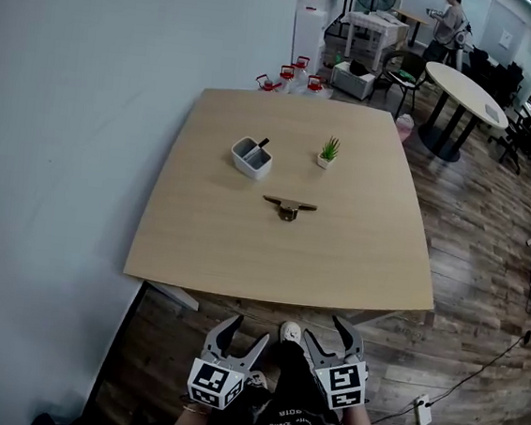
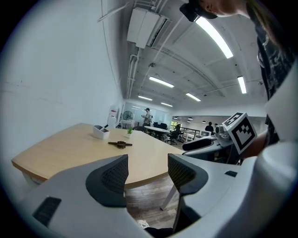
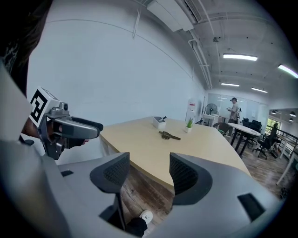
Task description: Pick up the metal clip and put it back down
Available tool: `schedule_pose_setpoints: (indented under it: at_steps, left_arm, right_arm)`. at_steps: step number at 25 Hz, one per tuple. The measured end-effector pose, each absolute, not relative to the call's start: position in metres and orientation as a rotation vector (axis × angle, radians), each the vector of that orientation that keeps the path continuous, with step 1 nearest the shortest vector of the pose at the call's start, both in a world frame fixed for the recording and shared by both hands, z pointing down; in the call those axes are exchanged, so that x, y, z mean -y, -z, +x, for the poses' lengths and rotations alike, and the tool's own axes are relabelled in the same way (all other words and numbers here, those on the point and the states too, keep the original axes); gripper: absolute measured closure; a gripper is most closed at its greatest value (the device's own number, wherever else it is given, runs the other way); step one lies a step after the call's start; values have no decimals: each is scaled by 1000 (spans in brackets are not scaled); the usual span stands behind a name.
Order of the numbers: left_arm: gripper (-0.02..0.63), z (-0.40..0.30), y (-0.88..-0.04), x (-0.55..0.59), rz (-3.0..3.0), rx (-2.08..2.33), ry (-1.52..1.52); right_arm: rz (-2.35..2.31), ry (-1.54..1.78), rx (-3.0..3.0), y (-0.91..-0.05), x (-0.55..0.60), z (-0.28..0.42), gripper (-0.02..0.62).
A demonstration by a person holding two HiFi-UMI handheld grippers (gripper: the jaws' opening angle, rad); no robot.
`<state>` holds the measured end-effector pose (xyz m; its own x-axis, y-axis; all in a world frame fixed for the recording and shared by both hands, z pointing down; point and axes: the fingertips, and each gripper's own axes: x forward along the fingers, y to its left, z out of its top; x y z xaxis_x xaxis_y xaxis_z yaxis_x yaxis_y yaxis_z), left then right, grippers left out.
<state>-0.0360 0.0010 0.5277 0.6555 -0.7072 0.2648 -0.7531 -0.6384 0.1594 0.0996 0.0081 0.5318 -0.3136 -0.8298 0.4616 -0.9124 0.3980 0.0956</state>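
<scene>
The metal clip (image 1: 289, 206) lies flat near the middle of the wooden table (image 1: 354, 263), a dark brass bar with a round knob. It shows small in the left gripper view (image 2: 120, 144) and in the right gripper view (image 3: 168, 135). My left gripper (image 1: 238, 334) and right gripper (image 1: 333, 334) hang below the table's near edge, close to my body, well short of the clip. Both stand open with nothing between their jaws. The same emptiness shows at the left gripper (image 2: 147, 171) and the right gripper (image 3: 149, 174) in their own views.
A white pen holder (image 1: 252, 156) and a small potted plant (image 1: 328, 151) stand beyond the clip. Water jugs (image 1: 289, 77) sit on the floor behind the table. A round table (image 1: 467, 92), chairs and a person lie at the far right. A cable and plug (image 1: 423, 411) lie on the floor.
</scene>
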Motion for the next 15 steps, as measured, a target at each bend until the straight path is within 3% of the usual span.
schedule_pose_setpoints:
  at_steps: [15]
  left_arm:
    - [339, -21, -521, 123, 2510, 1353, -259]
  right_arm:
    - [1314, -185, 2298, -523, 141, 119, 322]
